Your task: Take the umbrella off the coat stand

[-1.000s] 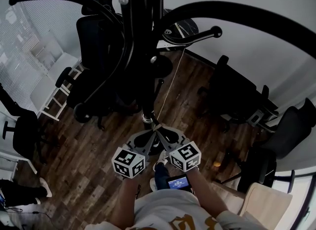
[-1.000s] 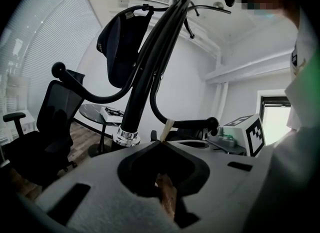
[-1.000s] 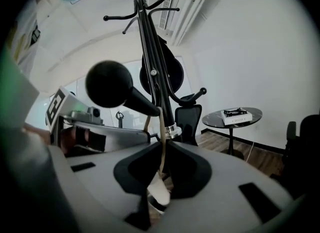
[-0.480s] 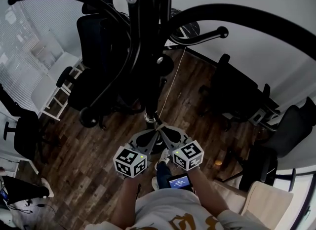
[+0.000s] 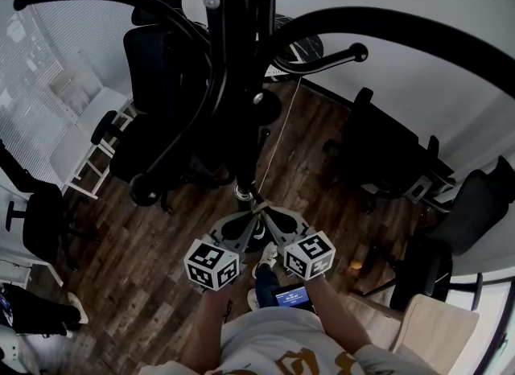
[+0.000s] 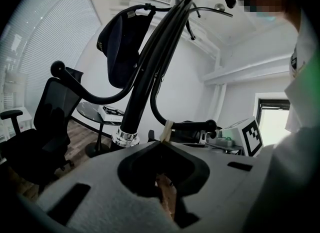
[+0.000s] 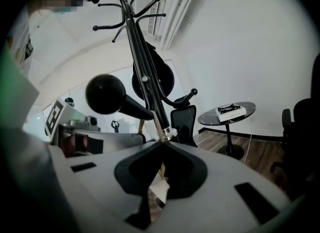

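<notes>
The left gripper [image 6: 162, 143] and right gripper [image 7: 161, 143] sit side by side in front of the person, each with its jaws drawn together. Their tips meet at one spot, where both pinch a short beige piece [image 6: 167, 128]. Whether this is a strap or the umbrella's tip I cannot tell. Just beyond it is the chrome collar [image 6: 124, 137] at the low end of the umbrella [image 6: 145, 79], which is long, slim, black and tightly furled. From the collar it rises steeply, lying close against the pole of the coat stand [image 7: 131, 14], and it still hangs there. The stand is black too, with curved arms that end in round knobs [image 7: 105, 94]. One arm sweeps wide across the head view. Farther off, a black office chair [image 6: 50, 122] and a small round table [image 7: 226, 113] stand on the dark wooden floor [image 5: 161, 269] by the white wall.
</notes>
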The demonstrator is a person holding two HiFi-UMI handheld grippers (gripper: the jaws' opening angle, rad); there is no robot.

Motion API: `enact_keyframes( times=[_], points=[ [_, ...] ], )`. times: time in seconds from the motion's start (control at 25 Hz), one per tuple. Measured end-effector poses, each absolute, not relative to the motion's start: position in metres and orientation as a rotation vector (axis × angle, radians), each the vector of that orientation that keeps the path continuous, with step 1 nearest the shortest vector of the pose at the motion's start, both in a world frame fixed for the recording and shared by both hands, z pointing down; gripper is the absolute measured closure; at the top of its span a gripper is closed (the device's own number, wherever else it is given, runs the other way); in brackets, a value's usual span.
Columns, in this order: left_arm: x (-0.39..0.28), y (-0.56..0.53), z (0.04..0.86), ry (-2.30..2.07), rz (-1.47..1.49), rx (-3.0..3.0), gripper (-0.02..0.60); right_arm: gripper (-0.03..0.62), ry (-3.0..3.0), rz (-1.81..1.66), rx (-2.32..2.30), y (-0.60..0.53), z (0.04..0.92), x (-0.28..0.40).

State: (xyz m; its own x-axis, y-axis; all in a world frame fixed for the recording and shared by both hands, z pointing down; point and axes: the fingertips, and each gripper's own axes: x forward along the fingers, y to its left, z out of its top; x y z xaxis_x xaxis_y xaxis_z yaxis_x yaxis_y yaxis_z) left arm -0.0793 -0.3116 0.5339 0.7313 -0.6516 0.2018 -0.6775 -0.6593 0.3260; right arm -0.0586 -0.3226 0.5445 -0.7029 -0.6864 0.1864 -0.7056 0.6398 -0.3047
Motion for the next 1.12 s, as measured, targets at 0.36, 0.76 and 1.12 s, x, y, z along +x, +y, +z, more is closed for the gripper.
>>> enact_keyframes(
  times=[0.36, 0.76, 1.12],
  points=[
    [-0.072, -0.310, 0.521, -1.007, 0.066, 2.571, 0.560, 0.577, -2.805, 0.535, 1.242, -0.321, 0.533, -0.046],
    [-0.064, -0.308, 0.511, -0.991, 0.050, 2.591, 0.558, 0.577, -2.810, 0.494, 1.264, -0.317, 0.522, -0.038],
    [-0.061, -0.300, 0.506, -0.983, 0.045, 2.598, 0.560, 0.577, -2.810, 0.490, 1.276, -0.307, 0.517, -0.033]
  ],
)
